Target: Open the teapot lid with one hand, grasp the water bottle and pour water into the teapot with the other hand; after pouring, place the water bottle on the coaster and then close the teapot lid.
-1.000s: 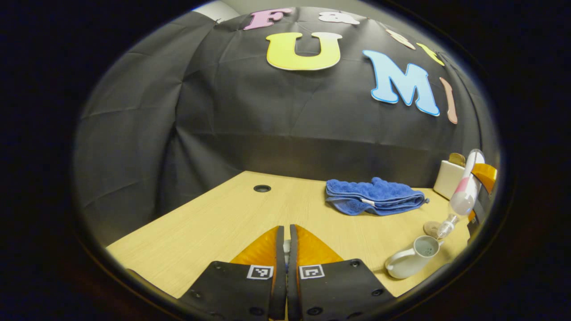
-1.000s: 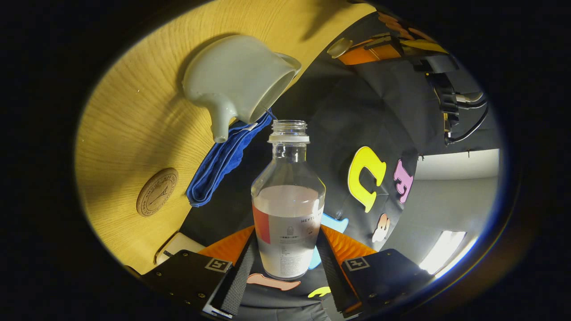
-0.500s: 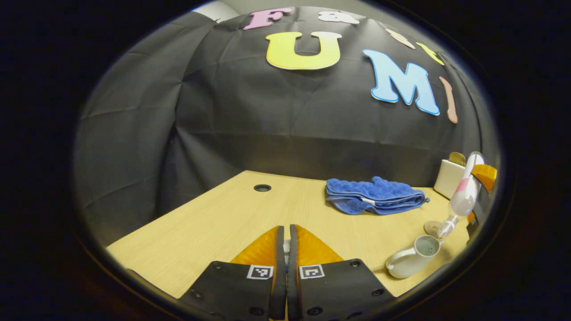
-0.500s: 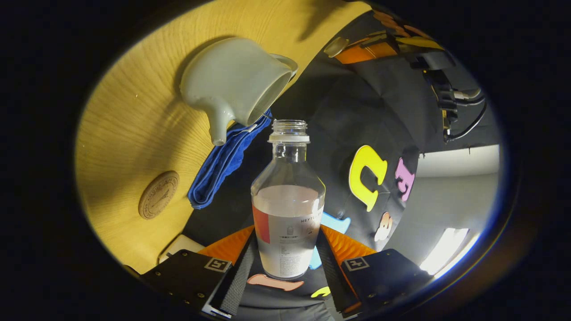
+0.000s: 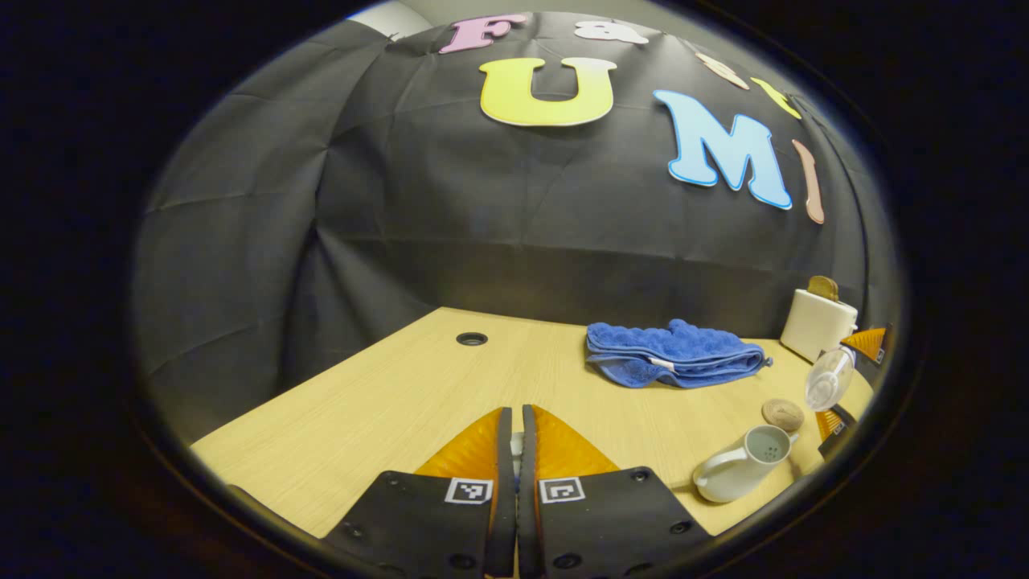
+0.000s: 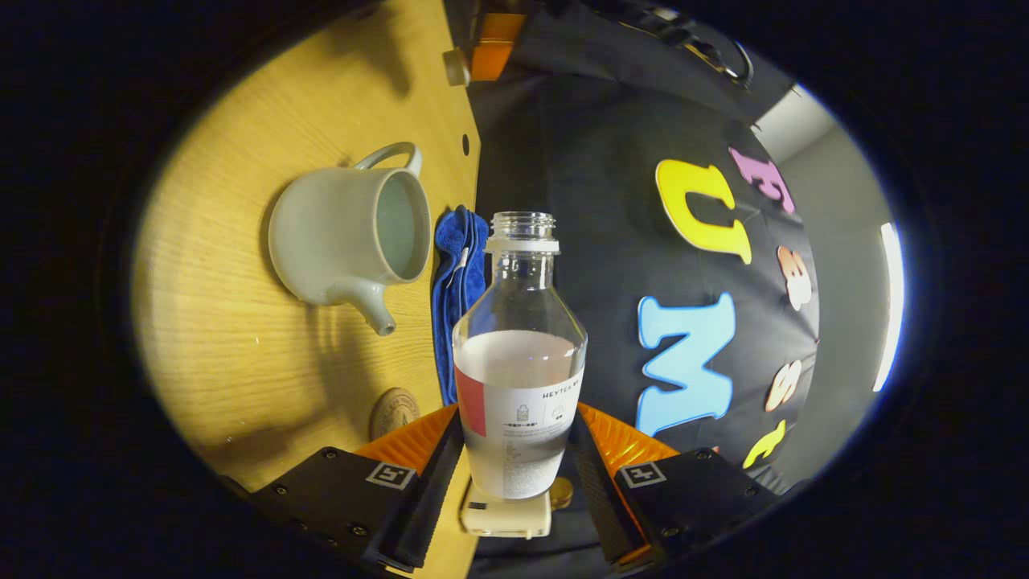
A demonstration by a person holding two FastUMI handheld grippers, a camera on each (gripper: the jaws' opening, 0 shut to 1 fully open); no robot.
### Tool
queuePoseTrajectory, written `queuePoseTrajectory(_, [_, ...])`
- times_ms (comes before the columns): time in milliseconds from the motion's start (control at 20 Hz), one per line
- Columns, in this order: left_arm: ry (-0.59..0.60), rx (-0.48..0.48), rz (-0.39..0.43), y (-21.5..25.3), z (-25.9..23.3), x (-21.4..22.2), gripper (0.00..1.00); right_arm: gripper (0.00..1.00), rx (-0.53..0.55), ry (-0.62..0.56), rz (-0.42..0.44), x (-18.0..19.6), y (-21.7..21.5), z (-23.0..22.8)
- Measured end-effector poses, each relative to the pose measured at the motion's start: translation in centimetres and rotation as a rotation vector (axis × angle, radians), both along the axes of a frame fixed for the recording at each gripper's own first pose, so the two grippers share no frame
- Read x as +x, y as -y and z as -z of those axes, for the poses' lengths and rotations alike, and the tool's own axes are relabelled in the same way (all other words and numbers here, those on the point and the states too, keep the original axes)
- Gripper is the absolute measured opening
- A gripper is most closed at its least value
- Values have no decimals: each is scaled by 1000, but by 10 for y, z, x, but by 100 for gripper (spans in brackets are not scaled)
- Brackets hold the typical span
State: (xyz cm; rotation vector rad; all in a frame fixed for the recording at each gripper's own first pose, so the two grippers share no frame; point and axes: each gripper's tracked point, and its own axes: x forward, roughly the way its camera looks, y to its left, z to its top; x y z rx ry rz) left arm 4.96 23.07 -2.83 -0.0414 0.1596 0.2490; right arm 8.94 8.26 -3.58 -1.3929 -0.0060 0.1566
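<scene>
Swung back from the teapot (image 6: 346,233), the water bottle (image 6: 518,354) sits clamped in the right gripper (image 6: 516,450); uncapped, it could spill if tipped before reaching the coaster (image 6: 394,412). Left gripper (image 5: 514,450) is closed, contents unclear.

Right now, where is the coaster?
In the left gripper view the coaster lies on the table at far right, just behind the open teapot, below the water bottle and right of the blue towel.

- Left gripper (image 5: 514,438): fingers close together; a pale item between them is mostly concealed, identity undetermined.
- Coaster (image 6: 394,412): lower edge covered by a finger.
- White box (image 6: 505,515): largely obscured behind the water bottle (image 6: 519,354).
</scene>
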Motion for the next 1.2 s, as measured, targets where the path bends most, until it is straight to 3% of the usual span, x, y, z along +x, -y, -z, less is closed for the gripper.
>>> queuePoseTrajectory(300, [5,-3,6,1,-1,0,7,77,492,-178,64,3,6,1])
queuePoseTrajectory(600, [5,4,28,4,1,1,8,78,895,-279,77,20,3,-3])
queuePoseTrajectory(850, [11,18,47,6,0,1,8,77,1087,-307,94,35,7,-3])
queuePoseTrajectory(1200, [11,32,60,6,-3,2,8,77,1237,-343,168,63,27,16])
